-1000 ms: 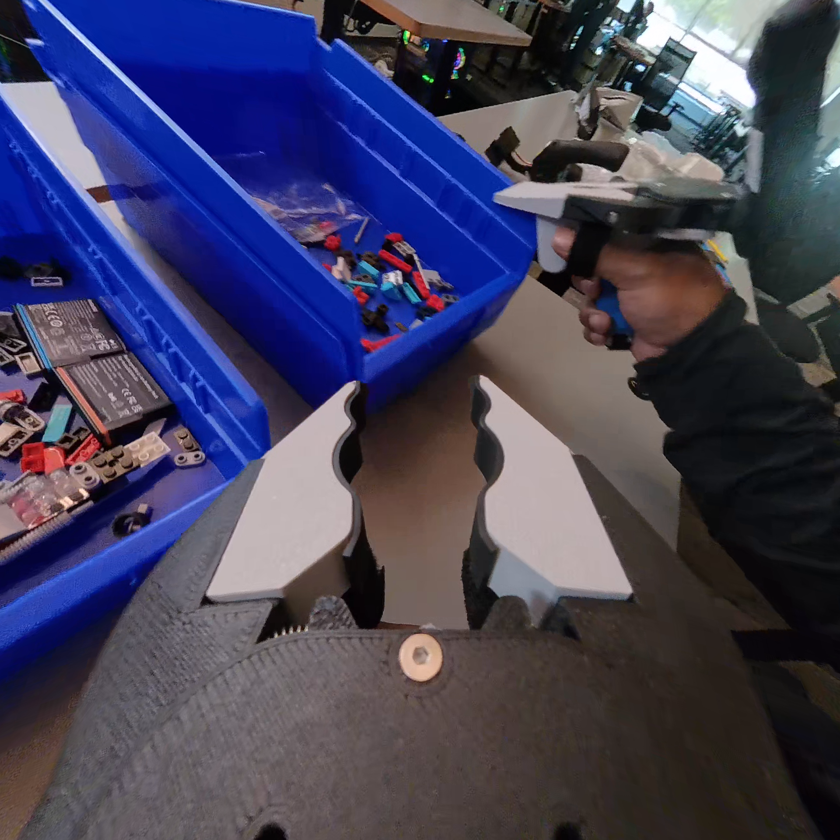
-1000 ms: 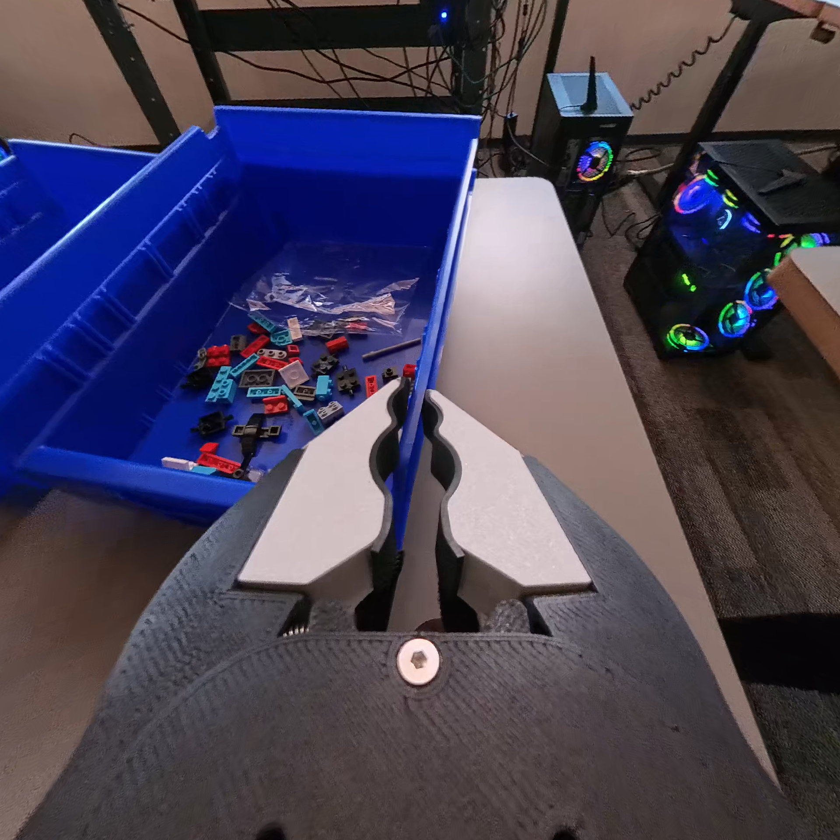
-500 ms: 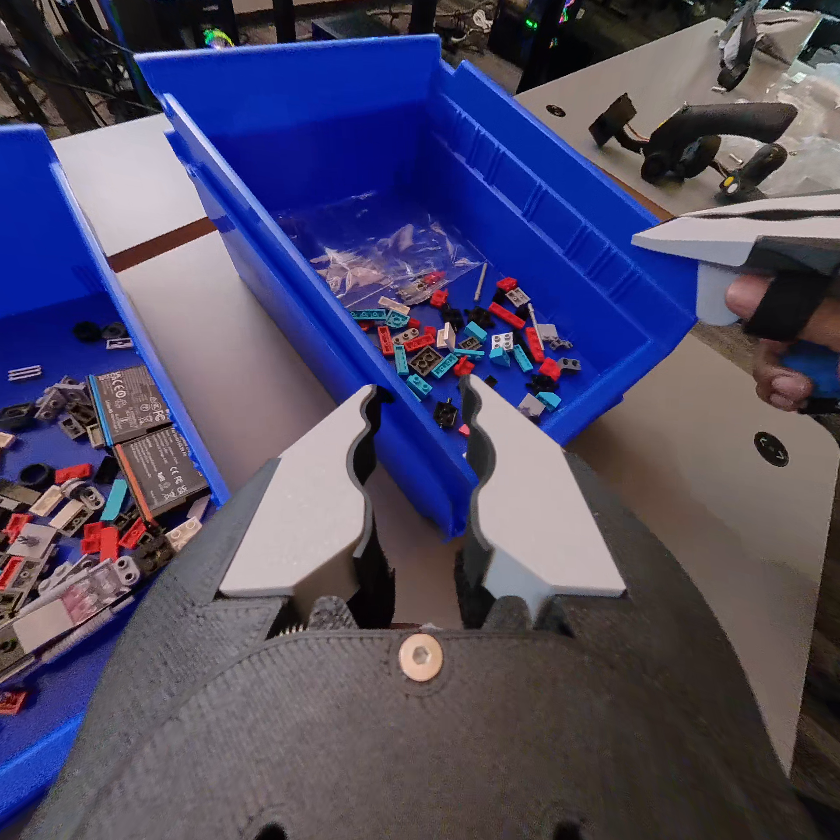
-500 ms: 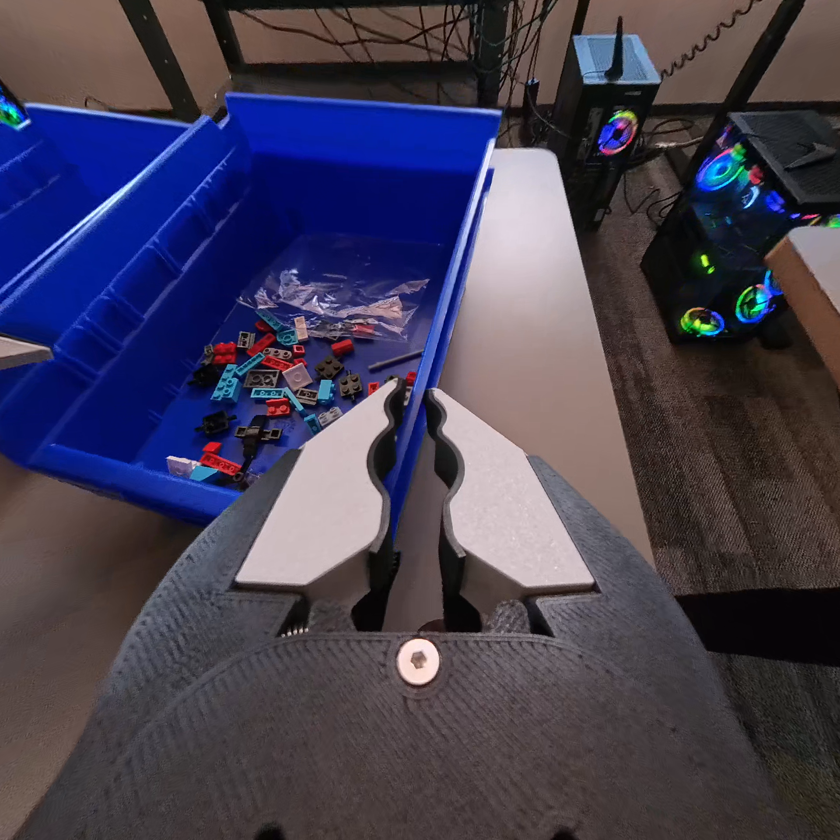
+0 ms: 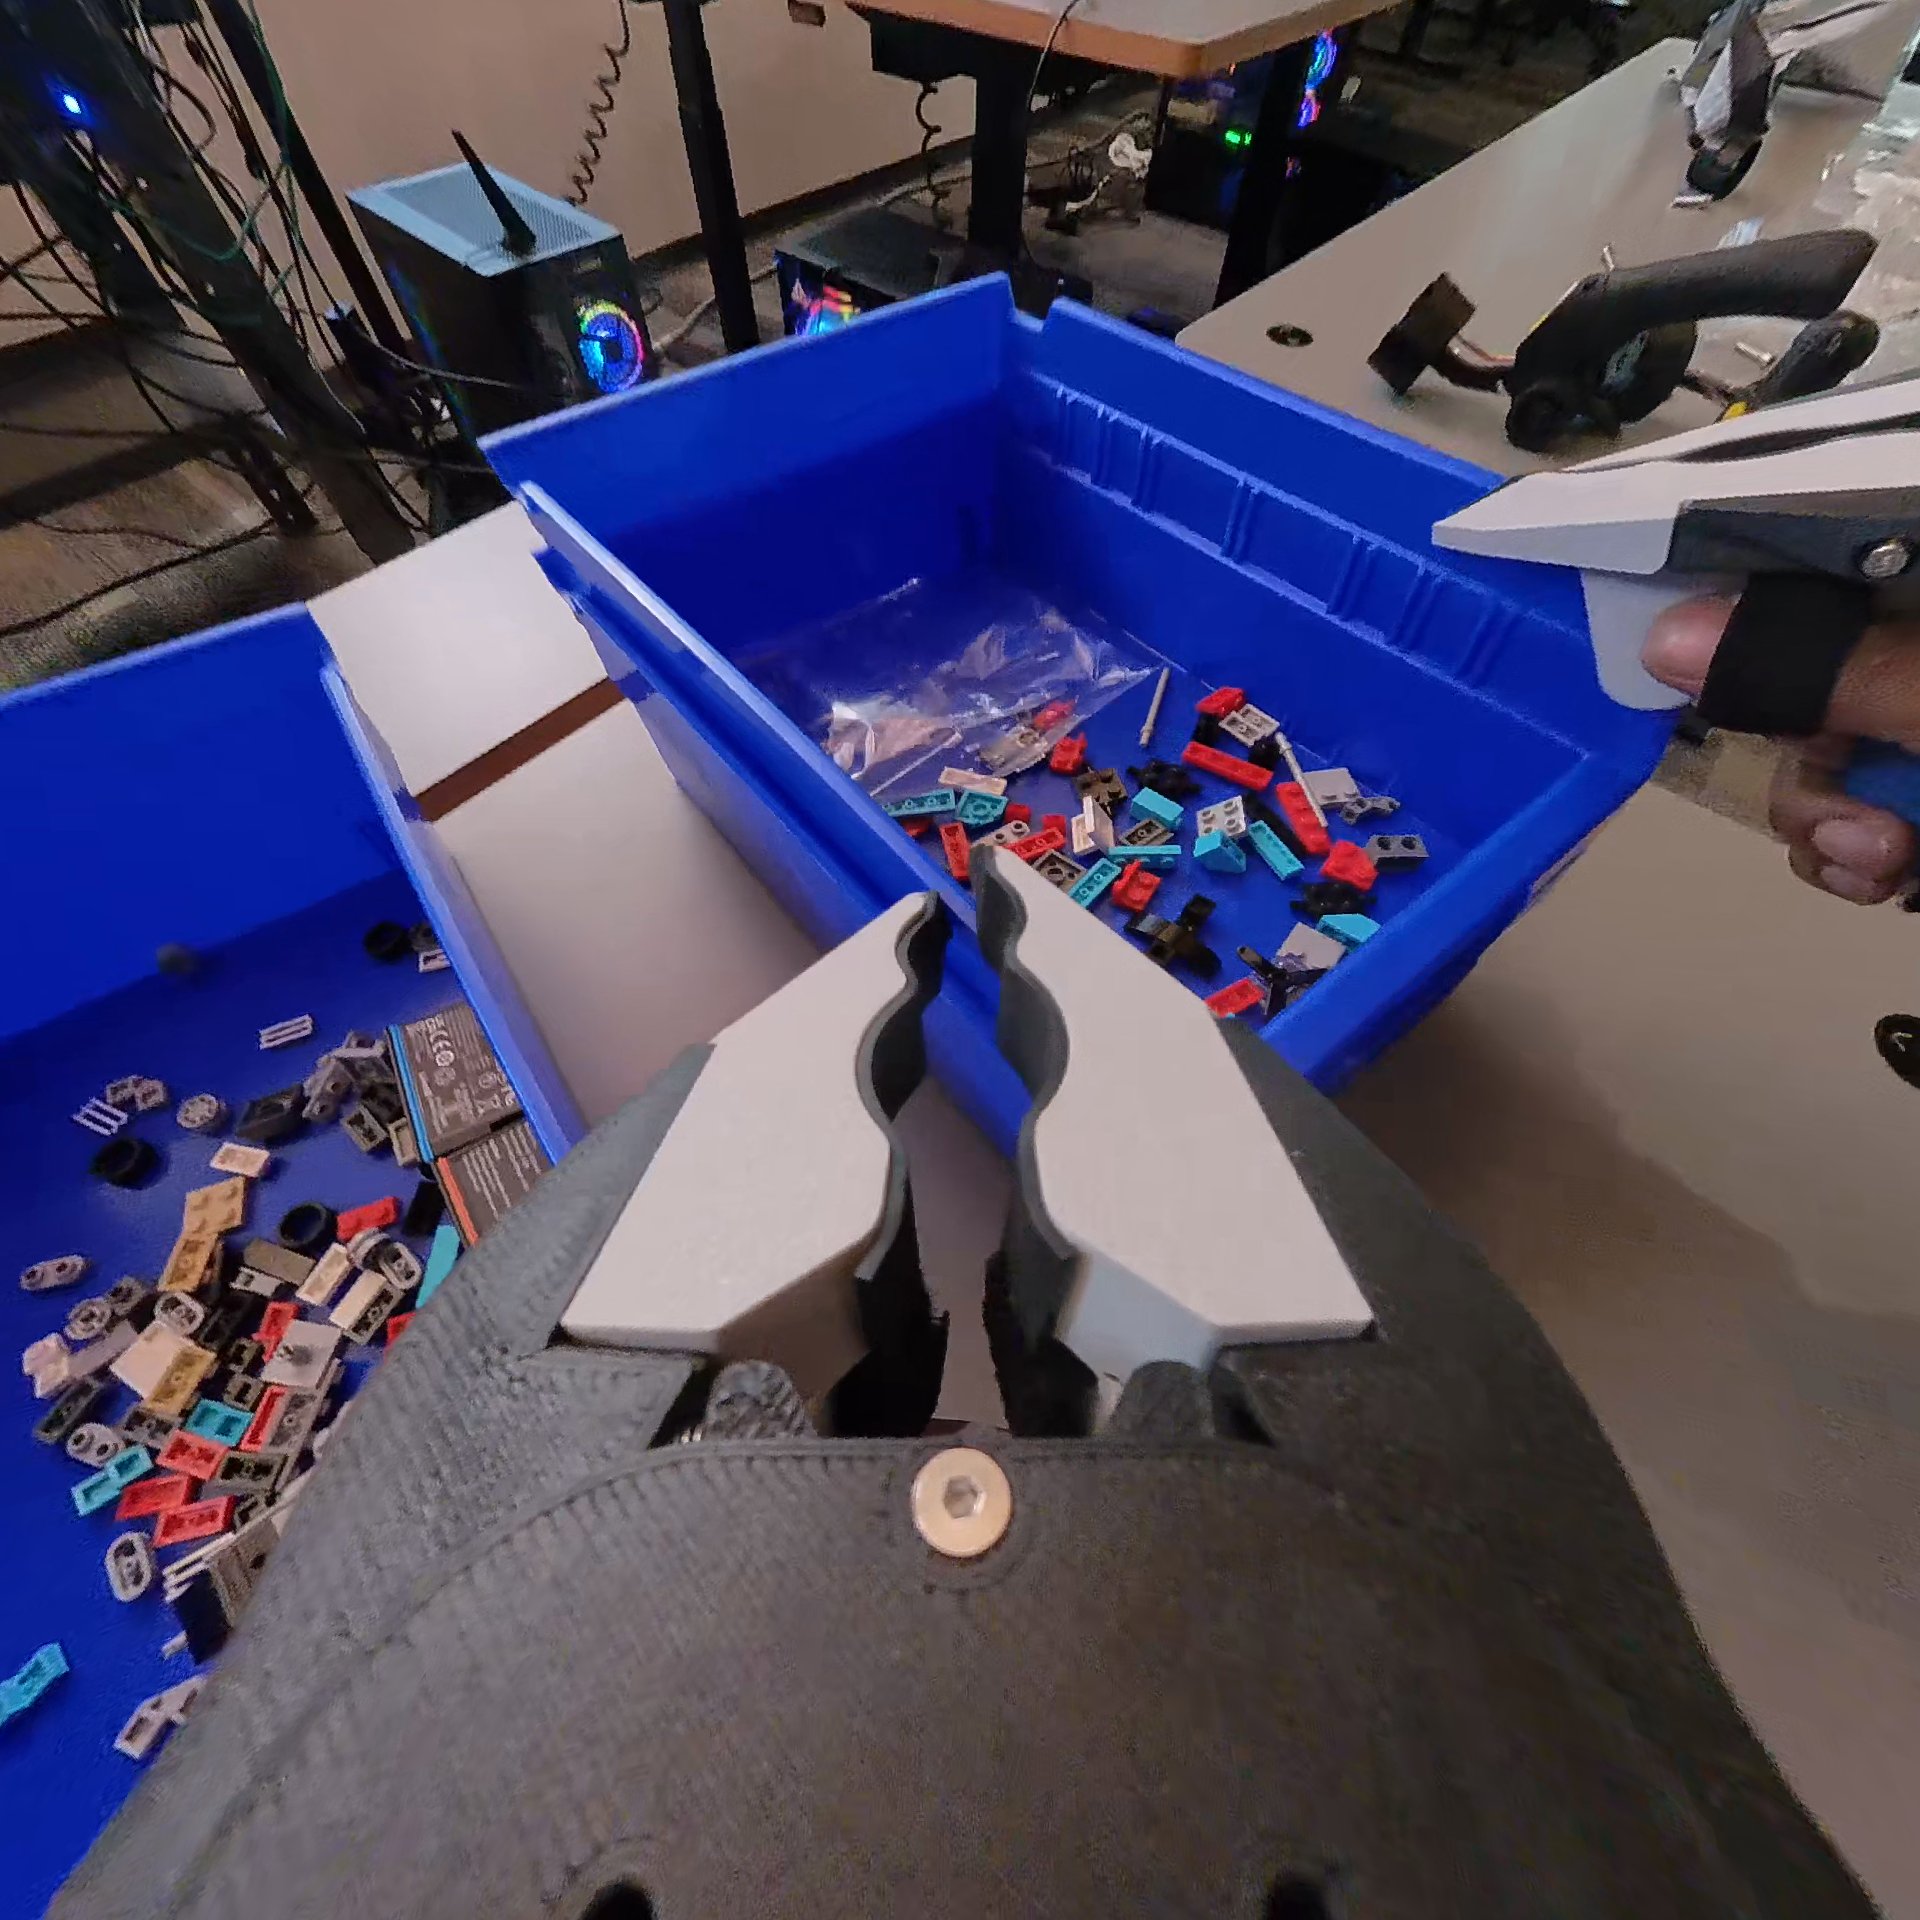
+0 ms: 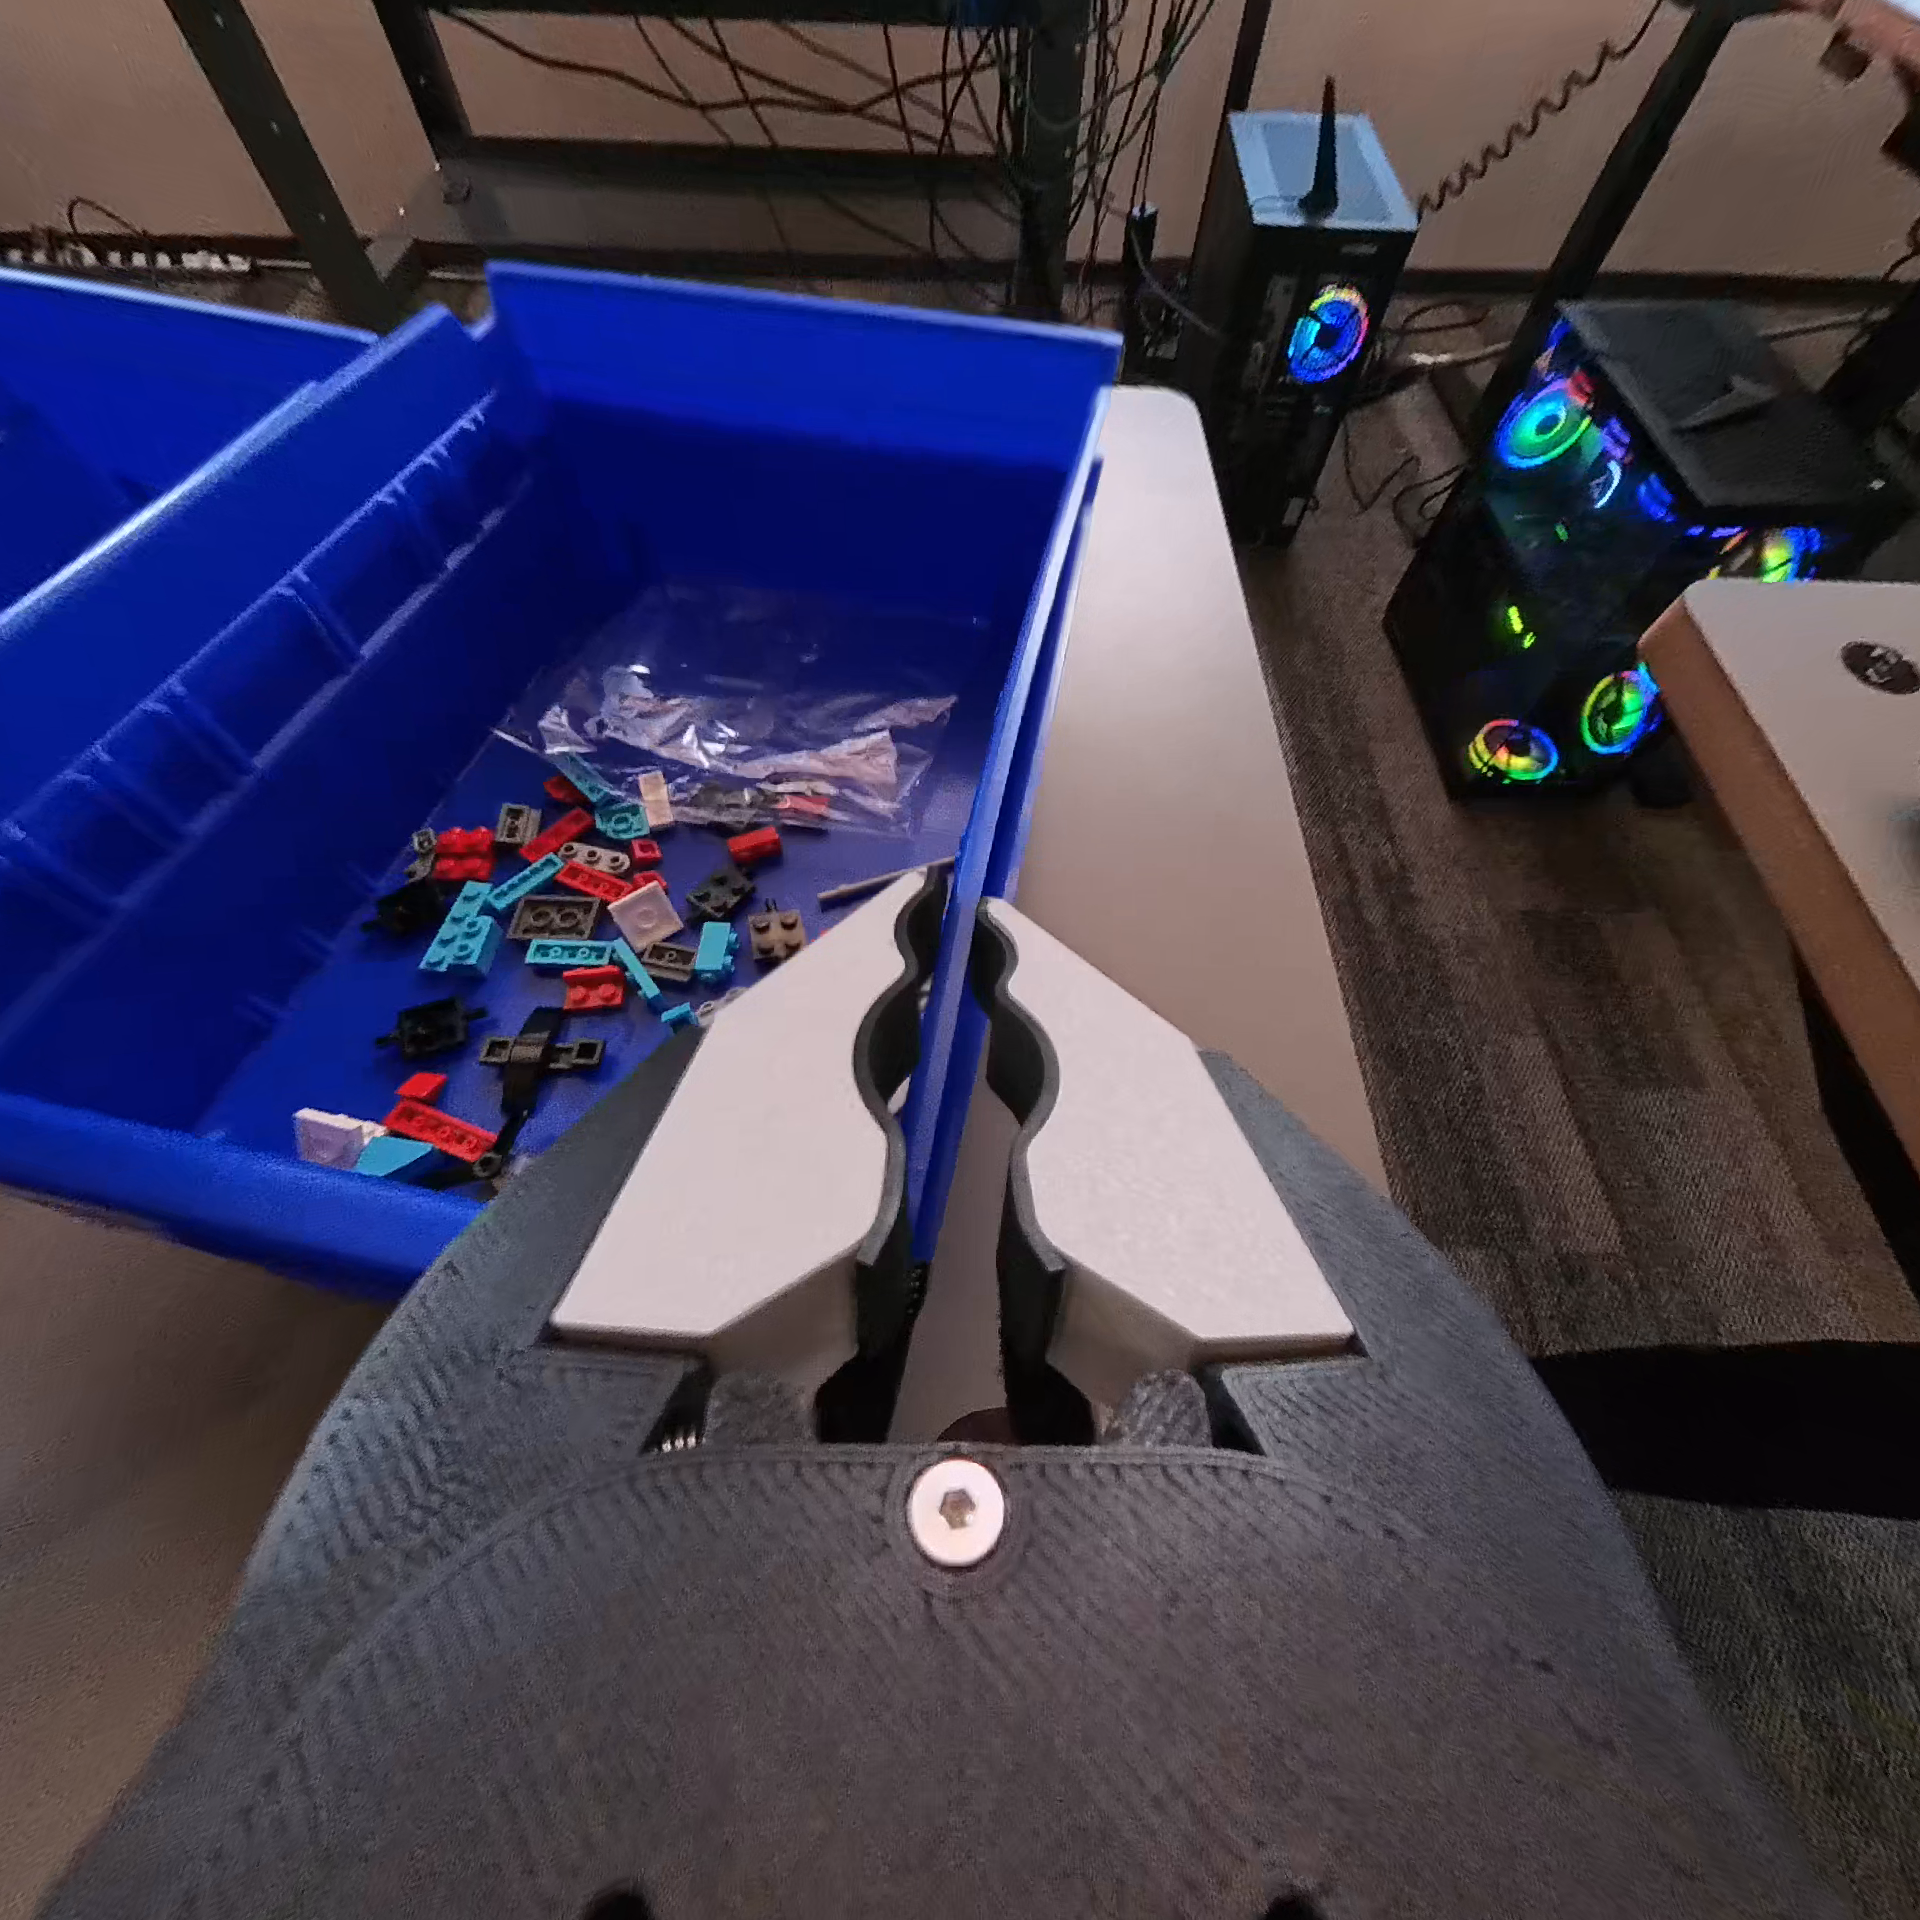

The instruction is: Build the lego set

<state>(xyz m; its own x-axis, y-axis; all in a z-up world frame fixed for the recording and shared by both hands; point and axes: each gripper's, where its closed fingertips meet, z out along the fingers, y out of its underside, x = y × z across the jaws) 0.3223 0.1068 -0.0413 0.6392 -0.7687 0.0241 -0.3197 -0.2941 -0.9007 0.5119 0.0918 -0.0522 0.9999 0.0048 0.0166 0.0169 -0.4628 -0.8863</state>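
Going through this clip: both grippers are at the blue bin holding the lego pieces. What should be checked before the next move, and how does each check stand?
1. Right gripper on the blue bin: ok, its jaws are closed around the right wall.
2. Left gripper on the bin's left wall: cannot tell. The wall sits between nearly closed jaws, but contact is unclear.
3. Lego pieces contained: ok, all lie on the bin floor.
4. Plastic bag away from both jaws: ok, it lies toward the far end.
5. Neighbouring bin apart: ok, a strip of table shows between them.
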